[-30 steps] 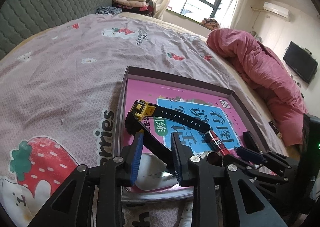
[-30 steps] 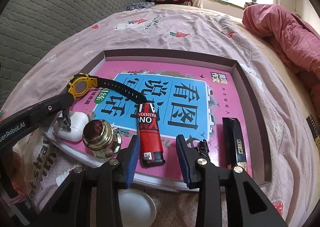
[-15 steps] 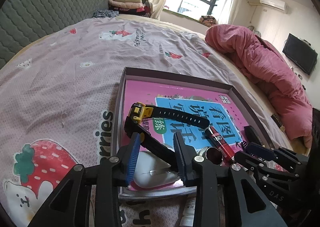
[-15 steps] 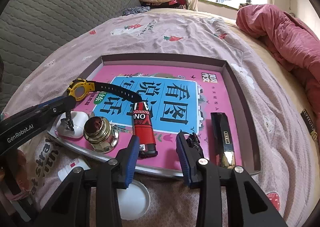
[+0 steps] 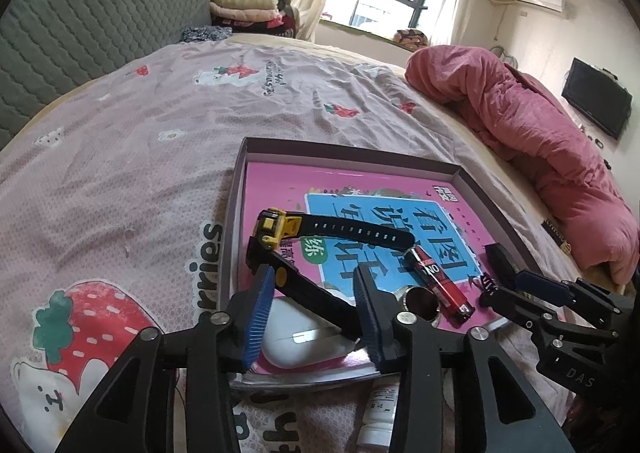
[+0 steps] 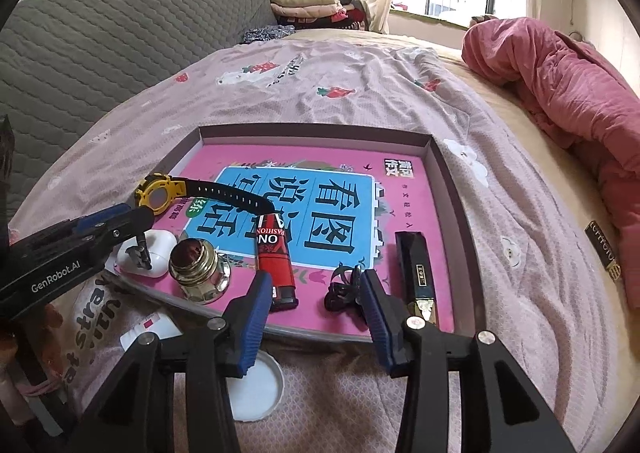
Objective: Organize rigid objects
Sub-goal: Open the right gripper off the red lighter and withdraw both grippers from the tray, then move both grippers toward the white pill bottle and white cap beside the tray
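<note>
The watch [image 5: 316,237] lies in the tray [image 5: 240,189]; its lower strap runs diagonally between the opening, untouching jaws of the left gripper [image 5: 316,309]. The right gripper [image 6: 316,317], also opening, is empty.

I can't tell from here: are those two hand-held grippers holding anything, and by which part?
Nothing is held. The left hand-held gripper is opening around the watch strap, pads clear. The right hand-held gripper is opening, nothing gripped.

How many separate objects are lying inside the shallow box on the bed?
6: yellow watch far left, white case and brass fitting near left, red lighter centre, black clip beside it, black bar right. More may be hidden.
</note>
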A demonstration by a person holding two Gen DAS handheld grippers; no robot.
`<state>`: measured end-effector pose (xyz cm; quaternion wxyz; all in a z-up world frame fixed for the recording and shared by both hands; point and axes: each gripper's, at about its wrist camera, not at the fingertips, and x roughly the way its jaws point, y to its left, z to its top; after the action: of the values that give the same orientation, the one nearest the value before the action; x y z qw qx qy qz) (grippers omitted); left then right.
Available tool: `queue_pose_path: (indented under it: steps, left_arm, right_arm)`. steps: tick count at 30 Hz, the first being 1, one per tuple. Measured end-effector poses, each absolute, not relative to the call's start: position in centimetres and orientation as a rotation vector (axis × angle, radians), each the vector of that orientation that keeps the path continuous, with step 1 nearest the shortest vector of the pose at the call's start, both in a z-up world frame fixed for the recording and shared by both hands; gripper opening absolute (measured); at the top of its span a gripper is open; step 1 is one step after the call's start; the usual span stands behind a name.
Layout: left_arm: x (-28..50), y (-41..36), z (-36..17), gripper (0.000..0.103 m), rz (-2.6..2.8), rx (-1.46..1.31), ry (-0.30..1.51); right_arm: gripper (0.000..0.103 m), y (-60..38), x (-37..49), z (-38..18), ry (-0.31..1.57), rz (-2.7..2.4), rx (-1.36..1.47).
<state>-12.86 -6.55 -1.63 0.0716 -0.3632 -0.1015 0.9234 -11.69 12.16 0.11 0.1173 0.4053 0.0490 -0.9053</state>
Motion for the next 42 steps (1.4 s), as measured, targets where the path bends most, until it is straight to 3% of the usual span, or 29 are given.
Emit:
queue_pose_path:
  steps: [12, 16, 31, 35, 39, 42]
  left_arm:
    - [-11.7, -5.9, -1.2, 0.049, 2.761, -1.061, -0.265]
    - [-11.1, -5.6, -0.9, 0.055, 2.763, -1.049, -0.241]
    - [-8.6, -5.6, 0.4, 0.062, 2.813, -1.037, -0.234]
    - [-7.6, -4.9, 0.8, 0.067, 2.816, -1.033, -0.239]
    - [-6.8, -4.0, 1.3, 0.068, 2.801, -1.032, -0.221]
    - [-6.2, -3.5, 1.7, 0.069, 2.808, -1.022, -0.192]
  right_arm:
    - [0.045, 12.7, -10.3, 0.7, 0.151, -2.659, 1.169]
    - [0.045, 12.8, -9.7, 0.9, 0.147, -2.661, 1.161]
    - [0.046, 13.0, -7.8, 2.1, 0.161, -2.682, 1.114]
    - [0.046, 13.3, -7.3, 2.6, 0.152, -2.698, 1.098]
    - [0.059, 13.4, -6.8, 3.2, 0.15, -2.708, 1.083]
    - [0.059, 13.5, -6.3, 3.7, 0.154, -2.713, 1.064]
